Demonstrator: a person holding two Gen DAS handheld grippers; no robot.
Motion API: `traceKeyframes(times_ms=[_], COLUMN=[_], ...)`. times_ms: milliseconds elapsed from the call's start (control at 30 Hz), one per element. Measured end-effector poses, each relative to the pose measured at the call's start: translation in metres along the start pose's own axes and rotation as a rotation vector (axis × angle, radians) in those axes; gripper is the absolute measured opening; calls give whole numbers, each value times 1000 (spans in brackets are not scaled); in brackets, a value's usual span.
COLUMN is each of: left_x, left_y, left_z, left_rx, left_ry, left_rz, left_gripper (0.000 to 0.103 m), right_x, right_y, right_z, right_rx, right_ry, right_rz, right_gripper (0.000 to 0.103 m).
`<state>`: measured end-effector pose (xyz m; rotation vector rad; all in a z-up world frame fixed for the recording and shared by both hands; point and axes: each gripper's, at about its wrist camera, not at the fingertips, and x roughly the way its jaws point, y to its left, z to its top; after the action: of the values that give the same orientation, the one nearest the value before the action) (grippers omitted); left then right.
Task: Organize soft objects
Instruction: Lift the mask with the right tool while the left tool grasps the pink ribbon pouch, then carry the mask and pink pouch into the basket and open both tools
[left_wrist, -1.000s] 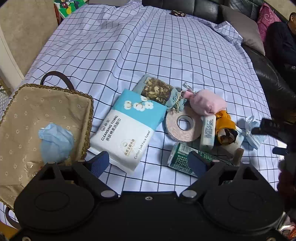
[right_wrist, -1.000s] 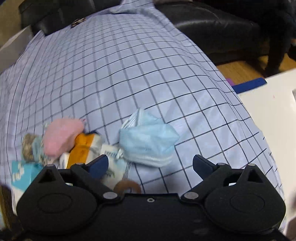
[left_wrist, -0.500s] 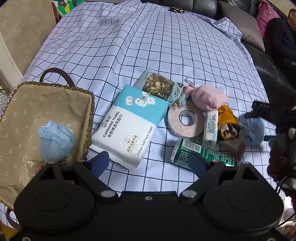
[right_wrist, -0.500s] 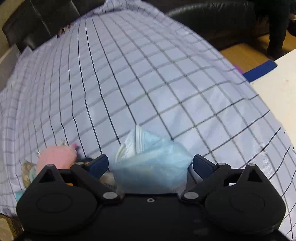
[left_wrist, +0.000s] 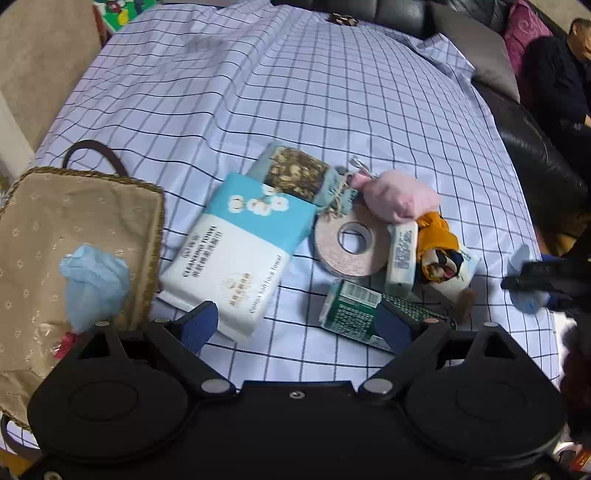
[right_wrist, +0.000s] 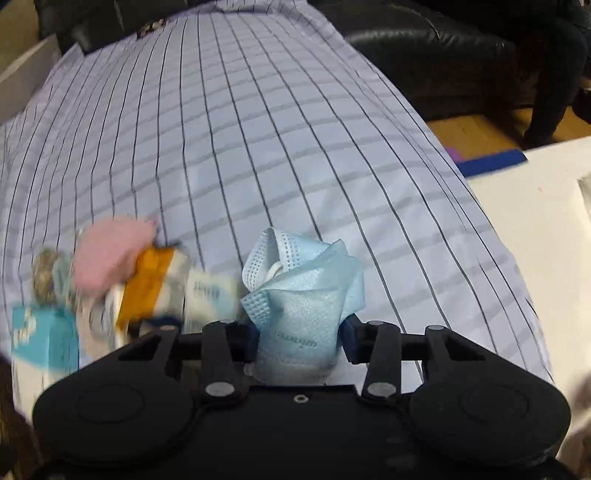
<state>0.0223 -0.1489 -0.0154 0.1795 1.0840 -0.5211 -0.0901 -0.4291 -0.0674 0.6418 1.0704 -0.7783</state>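
Observation:
My right gripper (right_wrist: 300, 338) is shut on a crumpled blue face mask (right_wrist: 303, 295) and holds it above the checked cloth; it shows at the right edge of the left wrist view (left_wrist: 532, 280). My left gripper (left_wrist: 295, 325) is open and empty, low over the front of the pile. A beige lined basket (left_wrist: 33, 221) at the left holds another blue mask (left_wrist: 94, 280). The pile holds a cleansing towel pack (left_wrist: 236, 254), a pink pouch (left_wrist: 402, 199), a floral sachet (left_wrist: 295, 175) and an orange cloth (left_wrist: 439, 247).
A tape roll (left_wrist: 351, 240), a white tube (left_wrist: 400, 254) and a green can (left_wrist: 354, 306) lie in the pile. A black sofa (left_wrist: 535, 155) with a seated person runs along the right. A white surface (right_wrist: 535, 221) lies right of the cloth.
My right gripper moved onto the blue mask, shut on it and lifted it off the cloth. My left gripper stayed open and shifted only slightly.

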Motion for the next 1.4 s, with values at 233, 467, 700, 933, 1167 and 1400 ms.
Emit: traceKeyframes(times_ms=[233,467,700,933,1167,1400], left_x=[23,33,75,122,169,181], left_y=[-22,-47,-82,-115,-131,-122], left_z=[12,43,76,100,102,100], left_rx=[-13,3,58,89,121,57], left_ry=[36,-39,-48,0,81,134], left_rz=[-49,-65,-64,-45,13,-79], left_gripper=[88,96,98,98,80,61], right_x=[-56,-73,-76,-79,-78,-85], right_y=[7,8,16,24,34,34], right_z=[-58,-98,-98,-101,-102,-96], right_rx=[-57,-89,-166,-208,-231,-221], right_ry=[64,115,58,51,45,-26], right_rz=[53,135,122,158,156,117], right_gripper=[42,42,42,42,42,42])
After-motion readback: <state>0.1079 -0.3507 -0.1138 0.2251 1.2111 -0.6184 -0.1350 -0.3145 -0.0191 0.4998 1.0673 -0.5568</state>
